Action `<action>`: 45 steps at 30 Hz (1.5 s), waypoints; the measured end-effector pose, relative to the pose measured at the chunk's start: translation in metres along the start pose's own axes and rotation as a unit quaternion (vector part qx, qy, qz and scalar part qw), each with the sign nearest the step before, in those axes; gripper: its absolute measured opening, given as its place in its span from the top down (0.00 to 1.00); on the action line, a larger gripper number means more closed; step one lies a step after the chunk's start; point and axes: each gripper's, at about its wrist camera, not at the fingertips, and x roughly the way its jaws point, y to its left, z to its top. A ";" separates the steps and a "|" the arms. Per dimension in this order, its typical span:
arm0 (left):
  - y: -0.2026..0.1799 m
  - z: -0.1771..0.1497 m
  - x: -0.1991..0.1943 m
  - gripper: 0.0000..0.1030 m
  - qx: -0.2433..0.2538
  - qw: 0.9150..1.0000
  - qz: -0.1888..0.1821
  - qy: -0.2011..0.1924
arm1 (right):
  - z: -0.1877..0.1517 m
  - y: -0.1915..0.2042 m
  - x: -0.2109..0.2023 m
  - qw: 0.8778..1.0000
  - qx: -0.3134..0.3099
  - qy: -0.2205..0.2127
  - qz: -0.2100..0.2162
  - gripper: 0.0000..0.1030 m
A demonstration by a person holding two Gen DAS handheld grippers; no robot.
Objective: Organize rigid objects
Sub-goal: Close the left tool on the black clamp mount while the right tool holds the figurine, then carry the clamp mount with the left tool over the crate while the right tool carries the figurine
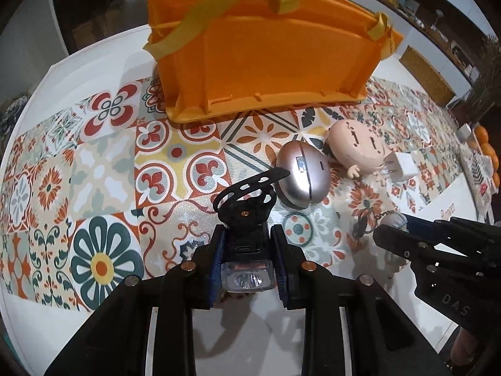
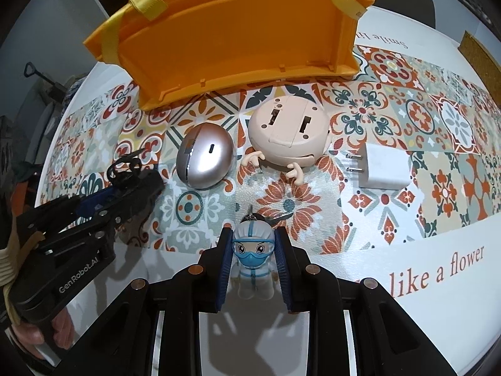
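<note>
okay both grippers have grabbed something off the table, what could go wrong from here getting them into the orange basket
The left gripper pinches the bike light only at its body; its loose black strap juts ahead and might snag the orange basket or nudge the silver egg-shaped case.

The right gripper holds a small masked figurine; its keyring dangles and could catch.

The basket's yellow handles drape across its opening and may block drops.

One orange basket (image 2: 238, 34), one silver egg-shaped case (image 2: 205, 156), one white charger (image 2: 383, 166) — two figurines, one bike light.
</note>
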 end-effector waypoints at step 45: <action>-0.020 0.058 -0.121 0.72 -0.008 0.991 0.000 -0.133 | 0.051 0.018 -0.115 0.987 -0.048 -0.150 0.042 0.73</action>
